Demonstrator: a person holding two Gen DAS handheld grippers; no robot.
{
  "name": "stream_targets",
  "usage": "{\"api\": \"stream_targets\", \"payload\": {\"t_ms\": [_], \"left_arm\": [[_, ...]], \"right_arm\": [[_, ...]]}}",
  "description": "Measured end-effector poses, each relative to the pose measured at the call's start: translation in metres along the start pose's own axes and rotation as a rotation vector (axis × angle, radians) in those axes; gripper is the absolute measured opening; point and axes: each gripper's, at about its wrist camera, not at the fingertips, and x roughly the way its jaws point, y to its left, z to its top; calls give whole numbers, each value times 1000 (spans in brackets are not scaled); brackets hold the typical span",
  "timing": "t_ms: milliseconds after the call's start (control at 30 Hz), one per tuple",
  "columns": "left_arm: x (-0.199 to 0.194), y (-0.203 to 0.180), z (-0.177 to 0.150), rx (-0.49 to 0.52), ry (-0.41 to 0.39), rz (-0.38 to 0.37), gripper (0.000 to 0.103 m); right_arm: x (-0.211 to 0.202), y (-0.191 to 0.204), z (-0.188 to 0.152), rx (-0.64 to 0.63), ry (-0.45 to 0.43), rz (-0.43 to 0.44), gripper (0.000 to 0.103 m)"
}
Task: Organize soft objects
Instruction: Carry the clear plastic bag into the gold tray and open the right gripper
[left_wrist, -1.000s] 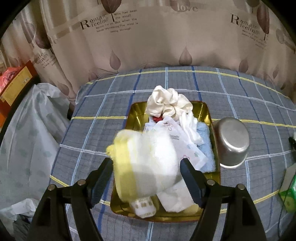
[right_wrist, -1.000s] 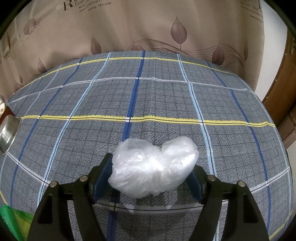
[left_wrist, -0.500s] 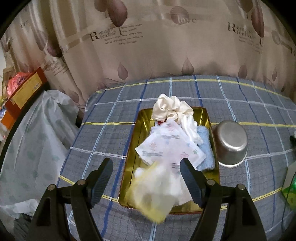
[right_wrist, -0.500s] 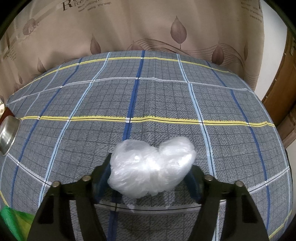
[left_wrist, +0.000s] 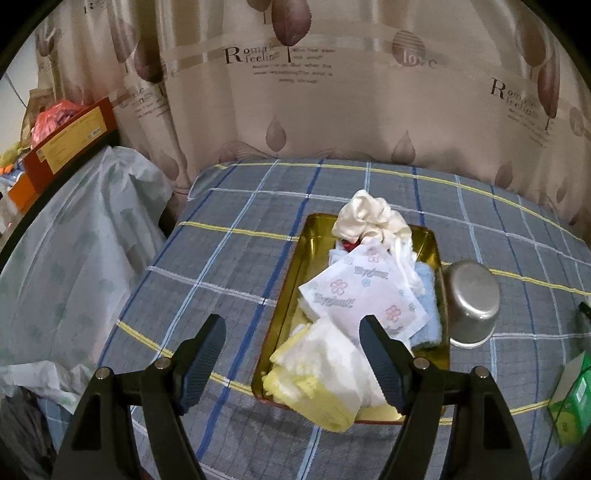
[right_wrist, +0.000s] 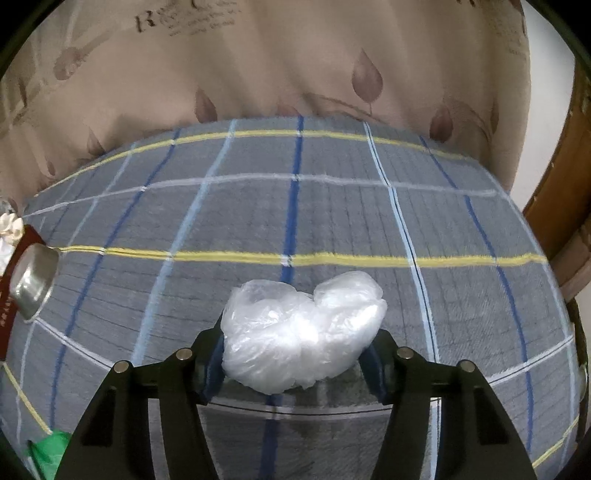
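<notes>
**Right gripper pinches a plastic bag; left gripper stands open over the tray**

Right gripper (right_wrist: 295, 358) sits at the lower middle of its frame with a crumpled clear plastic bag (right_wrist: 301, 328) between its fingers. Its jaws have just been closing, and both pads now press into the bag's sides, about half apart. Behind the bag spreads a grey checked cloth (right_wrist: 332, 206) with blue, white and yellow lines. At the left edge of that frame a steel bowl (right_wrist: 33, 284) shows in part

Left gripper (left_wrist: 293, 360) stands wide open at the bottom of its frame with nothing between the pads. Its right finger overlaps the near right part of a gold tray (left_wrist: 295, 284) that lies on the same checked cloth, right of centre. A yellow and white towel (left_wrist: 321, 376) lies at the tray's near end, hanging slightly over the near rim. Further back in the tray lie a flower-printed tissue pack (left_wrist: 362, 295), a light blue cloth (left_wrist: 428, 317) along the right side and a cream scrunchie (left_wrist: 369, 218) at the far end. The steel bowl (left_wrist: 472, 302) stands upside down just beside the tray's right rim. A leaf-printed curtain (left_wrist: 332, 103) fills the upper part of the frame
</notes>
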Motion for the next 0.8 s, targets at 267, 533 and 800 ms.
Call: {"api": "stream_targets", "payload": {"t_ms": [267, 533, 800], "left_arm": [[-7, 8, -12, -45, -22, 13, 77], [-8, 26, -19, -105, -30, 70, 77], [-11, 39, -25, -136, -33, 140, 77]], "right_arm": [[-39, 43, 17, -79, -39, 70, 56], [-64, 136, 28, -211, -36, 208, 56], [-76, 253, 29, -365, -27, 387, 56]]}}
